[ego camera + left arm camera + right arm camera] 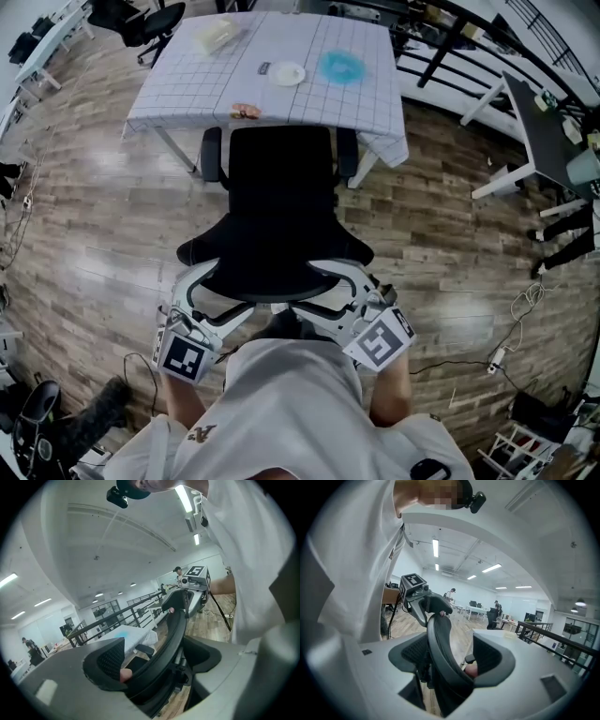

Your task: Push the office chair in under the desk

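Note:
The black office chair [281,206] faces the desk [187,94], which wears a white grid cloth; the seat's front meets the desk's near edge. Its armrests stand just outside that edge. My left gripper [202,305] is shut on the left end of the curved backrest top, and my right gripper [352,300] is shut on the right end. In the left gripper view the backrest rim [173,630] runs between the jaws of my left gripper [154,663]. In the right gripper view the same rim [440,639] is clamped by my right gripper [450,660].
On the desk lie a white plate [287,73], a blue plate [341,67], a clear bag [217,34] and a small snack [247,111]. Another desk [553,131] stands at the right, cables [520,309] trail on the wooden floor, and a second chair [155,23] sits at the back left.

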The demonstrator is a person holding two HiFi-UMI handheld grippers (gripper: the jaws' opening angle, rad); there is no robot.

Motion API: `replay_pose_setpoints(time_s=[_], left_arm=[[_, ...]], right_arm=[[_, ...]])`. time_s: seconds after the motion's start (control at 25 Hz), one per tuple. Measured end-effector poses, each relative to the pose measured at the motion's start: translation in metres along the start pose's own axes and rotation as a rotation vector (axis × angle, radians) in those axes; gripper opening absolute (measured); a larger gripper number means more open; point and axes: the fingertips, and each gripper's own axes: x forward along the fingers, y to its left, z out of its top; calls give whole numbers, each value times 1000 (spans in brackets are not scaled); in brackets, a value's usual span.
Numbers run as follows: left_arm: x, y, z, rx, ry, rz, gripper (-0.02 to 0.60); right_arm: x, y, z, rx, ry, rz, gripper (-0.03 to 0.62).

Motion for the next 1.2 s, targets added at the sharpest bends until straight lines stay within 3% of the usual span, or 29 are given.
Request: replay_pose_setpoints(time_s=[1.2], left_arm=[[27,40,-5,2,-5,-17,402]], right_arm=[[16,-43,-5,5,-3,-10,308]])
